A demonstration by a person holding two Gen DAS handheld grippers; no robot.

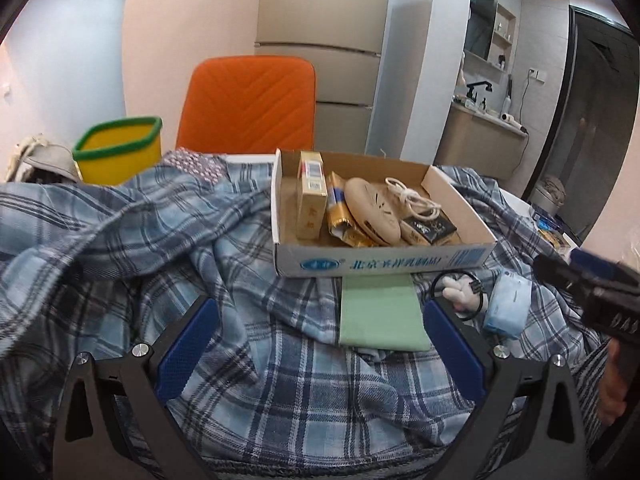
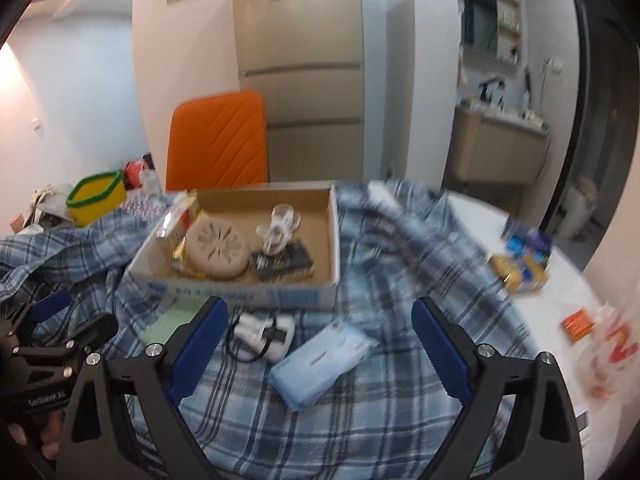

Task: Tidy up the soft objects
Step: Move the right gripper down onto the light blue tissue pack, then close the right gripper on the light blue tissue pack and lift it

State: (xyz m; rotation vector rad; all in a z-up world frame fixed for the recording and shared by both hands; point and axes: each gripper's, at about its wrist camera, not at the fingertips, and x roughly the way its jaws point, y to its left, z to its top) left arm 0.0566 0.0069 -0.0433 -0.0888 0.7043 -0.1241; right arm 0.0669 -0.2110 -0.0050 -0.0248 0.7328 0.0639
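Observation:
A blue plaid cloth (image 1: 168, 240) (image 2: 400, 272) lies rumpled across the table. On it rest a folded green cloth (image 1: 378, 312) (image 2: 168, 322), a small white plush with a black band (image 1: 460, 292) (image 2: 260, 334) and a light blue tissue pack (image 1: 506, 306) (image 2: 324, 360). My left gripper (image 1: 316, 348) hangs open over the plaid cloth, left of the green cloth, nothing between its fingers. My right gripper (image 2: 316, 354) is open above the tissue pack, not touching it. Each gripper shows at the other view's edge: the right (image 1: 600, 288), the left (image 2: 44, 344).
An open cardboard box (image 1: 380, 264) (image 2: 240, 292) with packets, a round beige disc and a cord sits behind the soft items. A yellow bin with green rim (image 1: 120, 152) (image 2: 96, 196) and an orange chair (image 1: 248, 104) stand behind. Small packets (image 2: 524, 260) lie on the white table at right.

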